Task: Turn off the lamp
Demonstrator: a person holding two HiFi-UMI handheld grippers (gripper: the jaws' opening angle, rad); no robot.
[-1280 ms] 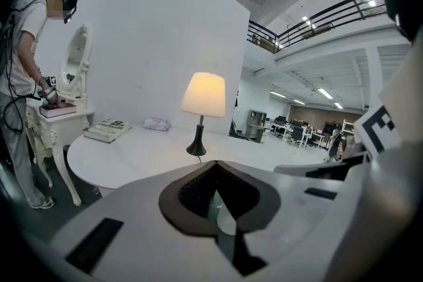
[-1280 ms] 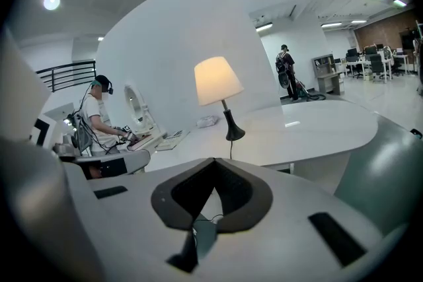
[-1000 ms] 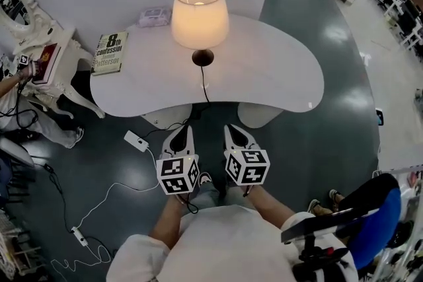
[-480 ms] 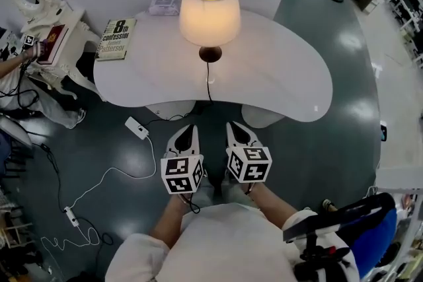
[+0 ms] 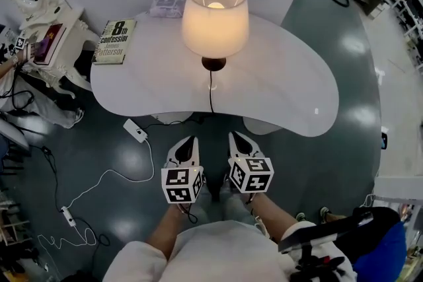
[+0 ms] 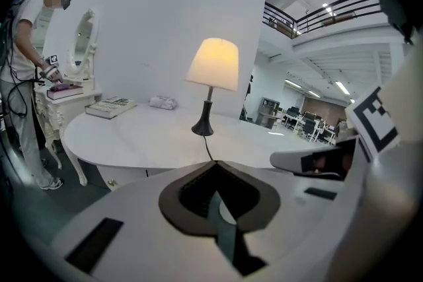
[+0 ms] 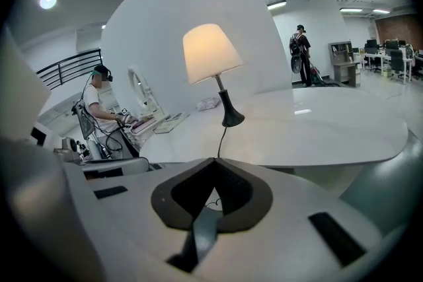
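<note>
A table lamp (image 5: 215,16) with a lit cream shade stands on a dark base (image 5: 213,63) at the middle of a white curved table (image 5: 284,89). Its black cord (image 5: 211,92) runs over the table's front edge towards the floor. My left gripper (image 5: 192,139) and right gripper (image 5: 232,135) hang side by side over the floor, short of that edge, both shut and empty. The lamp (image 6: 213,66) stands straight ahead in the left gripper view, past that gripper's (image 6: 215,162) meeting jaws. It (image 7: 210,53) also stands ahead of the right gripper (image 7: 215,158).
A book (image 5: 114,41) and a small white packet (image 5: 165,6) lie on the table's far left. A white power block (image 5: 135,131) and a white cable with a switch (image 5: 66,214) lie on the floor. A person (image 6: 26,76) stands at an ornate side table (image 5: 39,23).
Both grippers have sunk a little and stayed shut and side by side. The head view has shifted, so the lamp and table now sit slightly lower and further right.
</note>
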